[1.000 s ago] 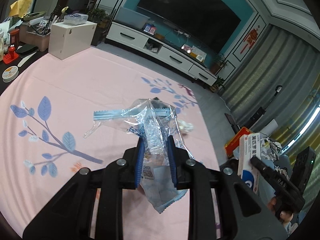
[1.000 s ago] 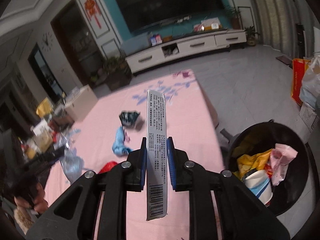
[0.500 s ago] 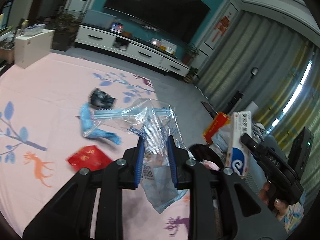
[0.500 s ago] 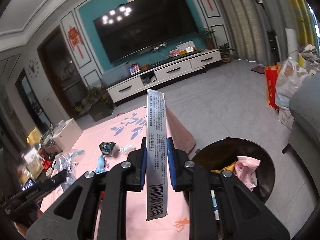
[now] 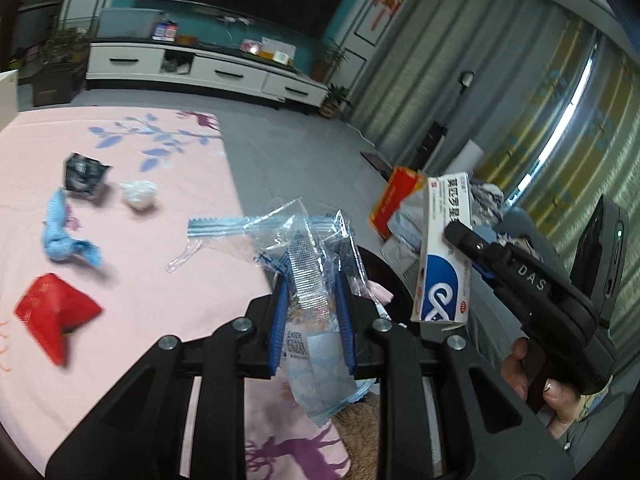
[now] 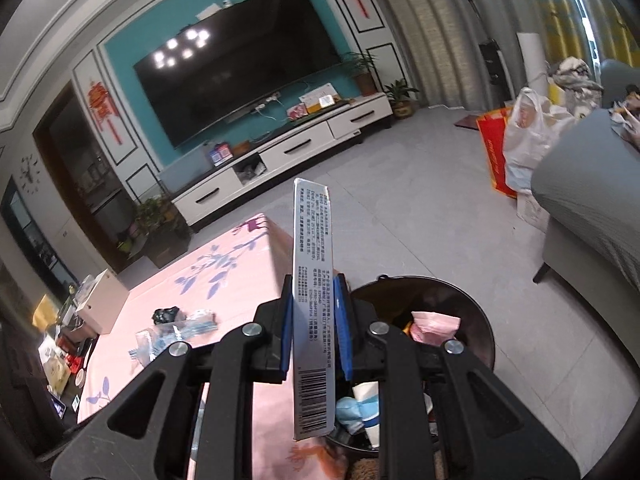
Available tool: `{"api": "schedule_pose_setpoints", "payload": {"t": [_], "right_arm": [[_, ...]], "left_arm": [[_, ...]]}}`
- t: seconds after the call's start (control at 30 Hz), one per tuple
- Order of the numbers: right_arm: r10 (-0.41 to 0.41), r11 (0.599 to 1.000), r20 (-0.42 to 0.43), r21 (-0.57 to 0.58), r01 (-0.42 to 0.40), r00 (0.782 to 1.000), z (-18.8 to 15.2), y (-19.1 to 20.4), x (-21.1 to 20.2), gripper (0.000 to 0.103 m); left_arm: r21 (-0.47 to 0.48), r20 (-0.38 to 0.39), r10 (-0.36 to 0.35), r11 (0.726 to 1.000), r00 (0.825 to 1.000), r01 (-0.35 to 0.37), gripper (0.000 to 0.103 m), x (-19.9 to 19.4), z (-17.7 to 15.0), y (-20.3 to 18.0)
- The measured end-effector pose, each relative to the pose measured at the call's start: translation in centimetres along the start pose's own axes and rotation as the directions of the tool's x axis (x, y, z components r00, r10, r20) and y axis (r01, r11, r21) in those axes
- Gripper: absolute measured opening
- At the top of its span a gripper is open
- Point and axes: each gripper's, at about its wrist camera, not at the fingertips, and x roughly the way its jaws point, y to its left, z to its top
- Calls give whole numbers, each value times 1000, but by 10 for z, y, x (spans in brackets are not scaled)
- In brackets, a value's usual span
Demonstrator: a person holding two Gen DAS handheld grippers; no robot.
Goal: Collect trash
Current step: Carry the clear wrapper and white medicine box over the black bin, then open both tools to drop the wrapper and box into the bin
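My left gripper (image 5: 310, 280) is shut on a crinkled clear plastic wrapper (image 5: 308, 264) with blue print, held over the right edge of the pink tablecloth (image 5: 160, 208). My right gripper (image 6: 314, 284) is shut on a long white and blue medicine box (image 6: 312, 312), seen again as the box (image 5: 442, 252) in the left wrist view with a person's hand (image 5: 532, 380) below it. The black round bin (image 6: 476, 320) sits under the right gripper and holds a pink wrapper (image 6: 434, 326) and other trash. On the cloth lie a black wrapper (image 5: 84, 172), a white wad (image 5: 138, 194), a blue rag (image 5: 60, 240) and a red packet (image 5: 56, 312).
A grey sofa (image 6: 588, 208) stands right of the bin, with a white plastic bag (image 6: 528, 140) and a red bag (image 6: 494, 152) on the floor behind. A white TV cabinet (image 6: 288, 156) lines the far wall. A white box (image 6: 102, 300) stands at the table's far left.
Both views have swung right, from the middle of the table toward its right edge and the bin. The bin now lies nearer under the right gripper. Both grips are unchanged.
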Motion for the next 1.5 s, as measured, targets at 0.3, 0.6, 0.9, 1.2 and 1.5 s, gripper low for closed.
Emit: {"api": "schedule_pose_setpoints", "payload": {"t": [0.3, 0.6, 0.9, 1.2, 1.5], "right_arm": [[-48, 997, -51, 52, 51, 998, -4, -28, 15, 20], [-66, 992, -120, 101, 79, 991, -4, -50, 36, 20], [-91, 986, -193, 124, 116, 977, -9, -62, 56, 20], [-134, 975, -241, 142, 171, 961, -12, -72, 67, 21], [-81, 972, -226, 196, 127, 971, -11, -74, 62, 48]], "left_arm": [[56, -69, -13, 998, 998, 16, 24, 40, -5, -28], [74, -129, -8, 997, 992, 17, 25, 80, -6, -44], [68, -182, 13, 998, 983, 0, 25, 117, -7, -41], [64, -233, 37, 998, 972, -22, 25, 147, -11, -41], [35, -218, 28, 999, 976, -21, 64, 142, -11, -36]]}}
